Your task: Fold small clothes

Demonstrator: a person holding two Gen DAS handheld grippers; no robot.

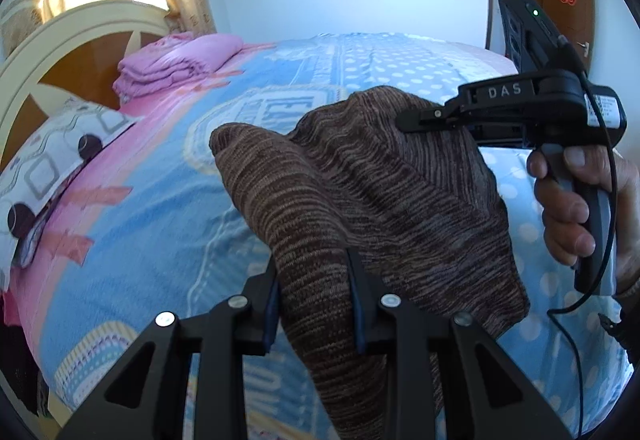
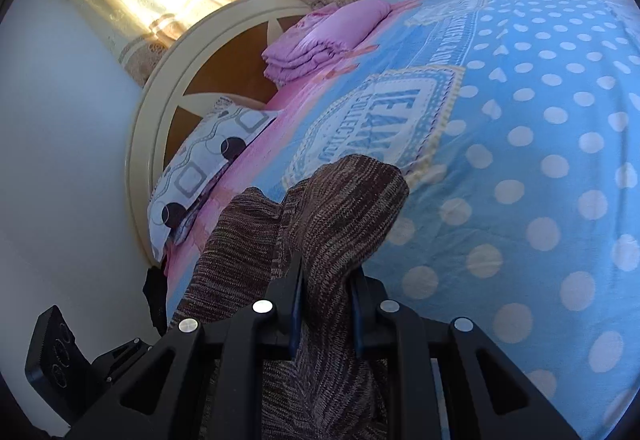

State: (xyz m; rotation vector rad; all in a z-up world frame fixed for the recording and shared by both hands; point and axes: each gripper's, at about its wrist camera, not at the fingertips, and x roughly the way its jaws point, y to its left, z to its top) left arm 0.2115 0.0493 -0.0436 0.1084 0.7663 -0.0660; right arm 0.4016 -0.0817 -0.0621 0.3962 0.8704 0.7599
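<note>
While both tools clamp the brown knit garment [image 1: 380, 199], left gripper [image 1: 316, 304] at 6 o'clock, right gripper [image 2: 326, 304] likewise, it hangs over the bedspread [image 1: 160, 232], presumably for folding.

The brown garment [image 1: 384, 199] is a ribbed, marled knit, matt and coarse-looking. The bedsheet [image 2: 520, 127] is smooth printed cotton-like cloth. The folded pink blanket [image 1: 180, 59] looks soft and quilted. Each claw [image 1: 316, 304] is matt black plastic with shiny metal screw heads. The headboard [image 1: 80, 51] pairs glossy cream paint with polished wood panels.
</note>
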